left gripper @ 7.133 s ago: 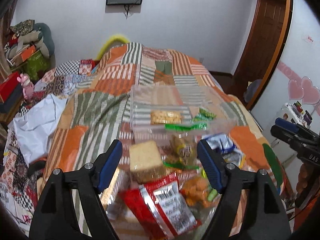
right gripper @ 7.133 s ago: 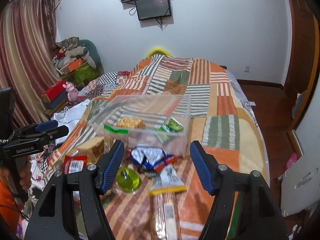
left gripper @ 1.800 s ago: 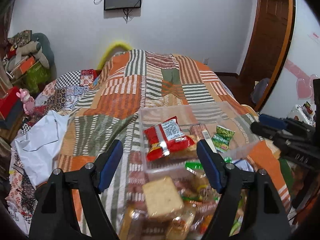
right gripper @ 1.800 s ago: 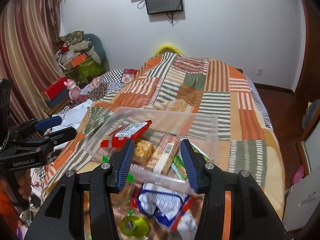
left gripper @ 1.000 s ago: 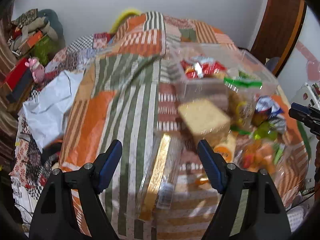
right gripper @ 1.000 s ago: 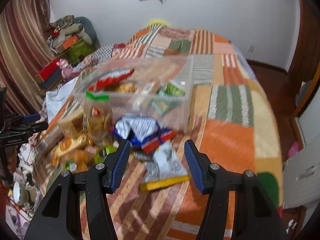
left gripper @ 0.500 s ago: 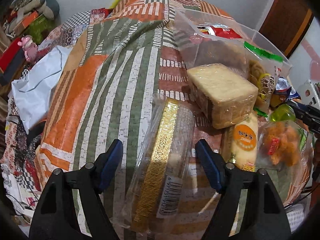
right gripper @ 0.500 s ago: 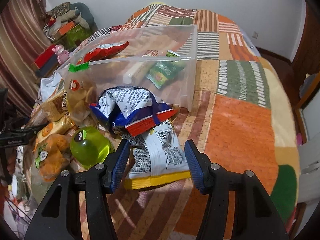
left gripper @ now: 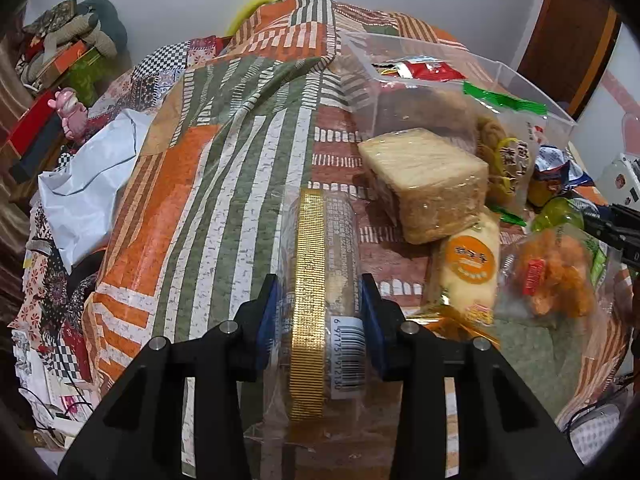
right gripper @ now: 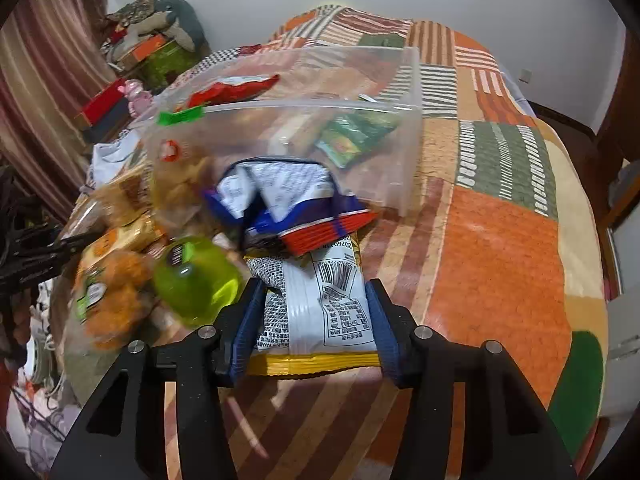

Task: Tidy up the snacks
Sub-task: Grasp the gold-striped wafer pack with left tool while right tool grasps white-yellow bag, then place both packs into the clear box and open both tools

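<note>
My left gripper point(left gripper: 320, 312) is shut on a clear cracker pack with a gold strip point(left gripper: 316, 272), which lies on the patchwork bedspread. My right gripper point(right gripper: 316, 320) is shut on a white and yellow snack bag point(right gripper: 320, 312) lying flat on the bed. A clear plastic bin point(right gripper: 396, 120) beyond it holds a red bag point(right gripper: 232, 92) and a green packet point(right gripper: 356, 136). The bin also shows in the left wrist view point(left gripper: 516, 80).
Loose snacks lie between the grippers: a wrapped bread block point(left gripper: 428, 180), an orange-label bun point(left gripper: 468, 268), an orange snack bag point(left gripper: 556, 272), a green jelly cup point(right gripper: 192, 276), a blue-and-red bag point(right gripper: 288, 204). The bed edge drops off at the right point(right gripper: 592, 320).
Both grippers have moved down and forward and closed: the left onto the gold-strip cracker pack, the right onto the white and yellow bag.
</note>
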Demonstrator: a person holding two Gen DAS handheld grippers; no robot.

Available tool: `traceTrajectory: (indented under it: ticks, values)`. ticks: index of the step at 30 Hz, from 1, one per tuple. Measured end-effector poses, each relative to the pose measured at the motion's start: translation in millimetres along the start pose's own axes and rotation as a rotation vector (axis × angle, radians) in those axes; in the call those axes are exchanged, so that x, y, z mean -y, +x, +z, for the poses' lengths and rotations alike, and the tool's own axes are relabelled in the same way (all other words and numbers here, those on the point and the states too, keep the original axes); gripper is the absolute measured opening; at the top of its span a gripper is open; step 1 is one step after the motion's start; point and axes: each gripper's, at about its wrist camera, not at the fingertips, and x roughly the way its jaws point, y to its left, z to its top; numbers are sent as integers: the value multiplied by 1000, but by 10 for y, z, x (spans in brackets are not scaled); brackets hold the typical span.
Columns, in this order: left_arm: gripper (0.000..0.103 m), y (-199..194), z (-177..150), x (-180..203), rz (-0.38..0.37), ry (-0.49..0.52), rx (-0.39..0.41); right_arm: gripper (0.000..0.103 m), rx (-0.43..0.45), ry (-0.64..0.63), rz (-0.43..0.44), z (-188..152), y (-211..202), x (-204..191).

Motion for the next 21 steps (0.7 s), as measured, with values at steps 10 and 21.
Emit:
traceTrajectory:
  ticks: [10, 21]
  values:
    - [34, -246, 21, -59, -33, -49, 42, 45, 74, 25, -22, -66, -267, 28]
    - [34, -571, 216, 23, -66, -48, 132, 45, 191, 52, -37, 64, -636, 86]
